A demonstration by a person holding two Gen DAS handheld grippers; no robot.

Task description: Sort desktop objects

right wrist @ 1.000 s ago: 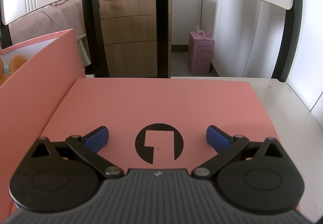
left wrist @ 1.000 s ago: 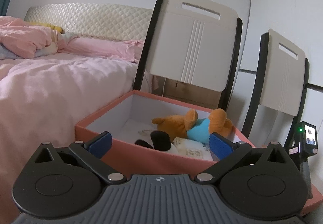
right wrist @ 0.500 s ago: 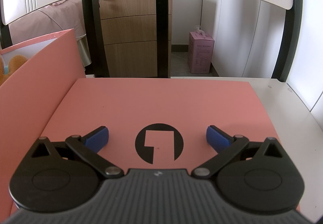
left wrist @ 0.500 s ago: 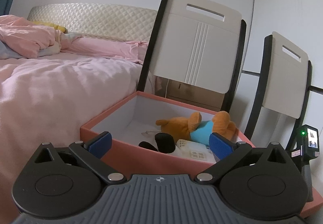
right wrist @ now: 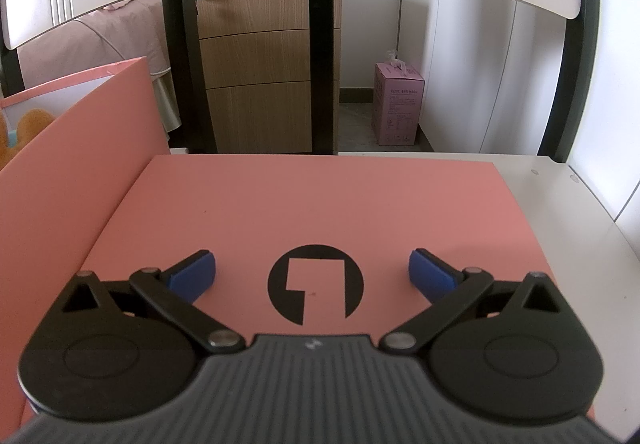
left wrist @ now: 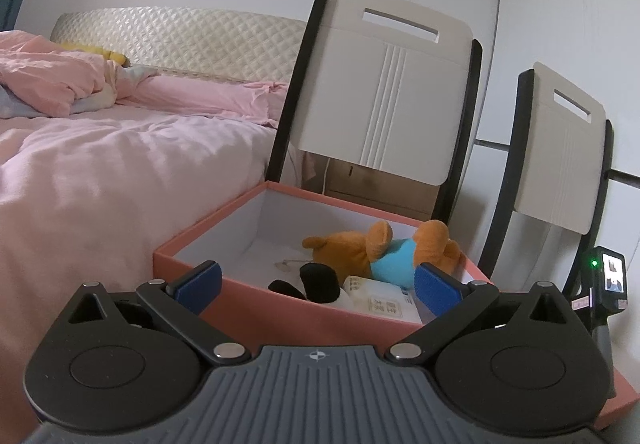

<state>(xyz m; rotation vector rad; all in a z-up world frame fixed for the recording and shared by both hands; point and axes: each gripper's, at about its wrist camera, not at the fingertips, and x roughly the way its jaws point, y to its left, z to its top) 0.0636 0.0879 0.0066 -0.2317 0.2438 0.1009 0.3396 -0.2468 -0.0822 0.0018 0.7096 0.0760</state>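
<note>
A pink open box (left wrist: 208, 244) stands in front of my left gripper (left wrist: 316, 282), which is open and empty just short of its near wall. Inside lie an orange plush toy (left wrist: 376, 248) with a blue shirt, a black-and-white object (left wrist: 318, 282) and a white packet (left wrist: 384, 302). My right gripper (right wrist: 312, 276) is open and empty, low over the flat pink lid (right wrist: 320, 204) with a black round logo (right wrist: 316, 284). The box wall (right wrist: 72, 148) rises at the lid's left, with the plush toy (right wrist: 30, 124) showing behind it.
Two white chairs with black frames (left wrist: 384, 84) stand behind the box. A bed with pink bedding (left wrist: 100, 164) is at the left. A wooden drawer cabinet (right wrist: 272, 64) and a pink carton (right wrist: 398, 104) stand beyond the white table (right wrist: 560, 204). The other gripper's handle (left wrist: 608, 284) is at right.
The left gripper has drawn back and shifted left, so the box now sits further right and lower in its view. The right gripper has not moved.
</note>
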